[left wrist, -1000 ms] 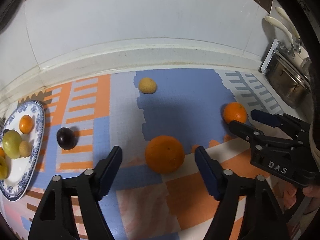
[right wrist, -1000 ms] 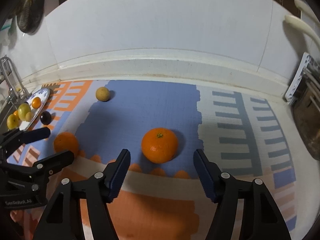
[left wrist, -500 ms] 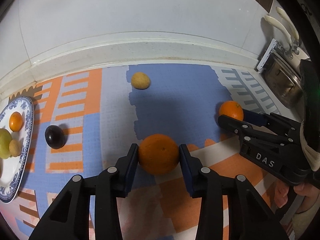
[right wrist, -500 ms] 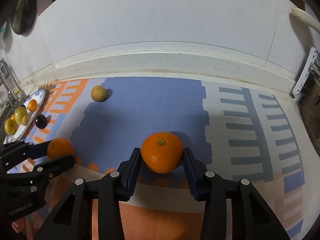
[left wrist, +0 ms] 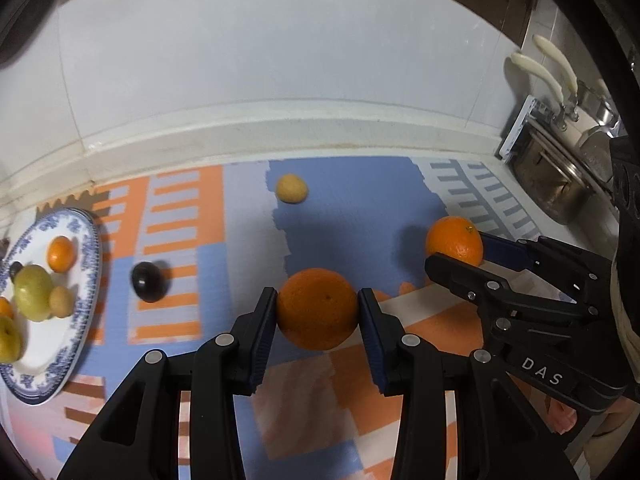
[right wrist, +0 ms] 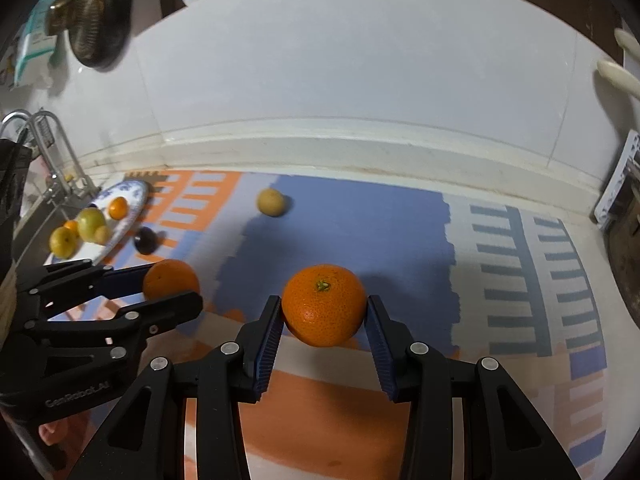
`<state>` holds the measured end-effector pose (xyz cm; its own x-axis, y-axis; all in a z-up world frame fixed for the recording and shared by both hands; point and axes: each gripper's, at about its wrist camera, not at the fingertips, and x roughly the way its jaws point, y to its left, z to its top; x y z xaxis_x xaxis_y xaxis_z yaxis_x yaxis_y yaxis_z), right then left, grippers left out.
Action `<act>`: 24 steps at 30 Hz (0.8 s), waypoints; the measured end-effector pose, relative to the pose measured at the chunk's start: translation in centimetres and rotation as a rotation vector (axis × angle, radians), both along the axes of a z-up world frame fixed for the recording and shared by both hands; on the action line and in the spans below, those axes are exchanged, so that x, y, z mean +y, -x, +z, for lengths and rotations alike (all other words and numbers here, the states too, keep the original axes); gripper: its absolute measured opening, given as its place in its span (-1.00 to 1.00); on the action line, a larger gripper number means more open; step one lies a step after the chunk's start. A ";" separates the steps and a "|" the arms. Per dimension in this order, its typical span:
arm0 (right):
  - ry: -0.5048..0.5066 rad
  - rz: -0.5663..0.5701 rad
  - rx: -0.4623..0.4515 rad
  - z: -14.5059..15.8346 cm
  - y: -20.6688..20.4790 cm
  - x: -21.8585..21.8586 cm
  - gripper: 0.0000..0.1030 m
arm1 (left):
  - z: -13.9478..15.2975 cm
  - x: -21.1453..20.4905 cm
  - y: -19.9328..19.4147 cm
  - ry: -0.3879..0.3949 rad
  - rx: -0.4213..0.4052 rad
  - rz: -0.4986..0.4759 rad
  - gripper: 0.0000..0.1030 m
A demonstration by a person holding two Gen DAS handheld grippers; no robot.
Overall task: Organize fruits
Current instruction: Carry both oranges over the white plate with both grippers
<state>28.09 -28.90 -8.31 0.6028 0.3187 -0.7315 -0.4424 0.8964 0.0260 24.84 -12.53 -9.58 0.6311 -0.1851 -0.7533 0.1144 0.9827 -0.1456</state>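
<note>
Two oranges are gripped, one in each tool. The left gripper has its blue pads pressed on either side of the left orange, jaws narrowed to the fruit's width, and that orange looks raised a little off the patterned mat. The right gripper clamps the right orange the same way, stem end facing up, with a shadow on the mat behind it. In the left wrist view the right gripper reaches in from the right with its orange just beyond the left one.

On the mat, a small yellow fruit lies near the back edge, well apart from both tools, and a dark plum lies just beside the blue-and-white plate at the left. The plate carries a small orange fruit, a green fruit and several smaller yellowish ones. A steel pot stands at the far right against the white wall.
</note>
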 end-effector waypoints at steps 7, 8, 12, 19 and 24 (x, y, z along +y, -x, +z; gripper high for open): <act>-0.026 0.038 -0.034 2.0 1.9 2.2 -0.17 | 1.7 2.2 2.0 -0.008 -0.051 0.024 -0.23; -0.027 0.039 -0.040 2.2 2.1 2.5 -0.17 | 1.9 2.6 2.2 -0.009 -0.054 0.030 -0.23; -0.030 0.039 -0.060 3.1 3.2 4.0 -0.17 | 2.6 4.1 3.1 -0.006 -0.066 0.030 -0.23; -0.040 0.020 -0.078 4.6 4.5 6.6 -0.17 | 4.0 7.0 4.2 -0.015 -0.093 0.029 -0.23; -0.051 0.032 -0.098 5.5 5.2 8.7 -0.17 | 5.2 9.5 5.0 -0.012 -0.116 0.046 -0.23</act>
<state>22.87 -20.16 -2.81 0.6592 0.3745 -0.6520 -0.4735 0.8804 0.0269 19.86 -2.99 -4.34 0.7220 -0.1450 -0.6765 0.0843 0.9889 -0.1221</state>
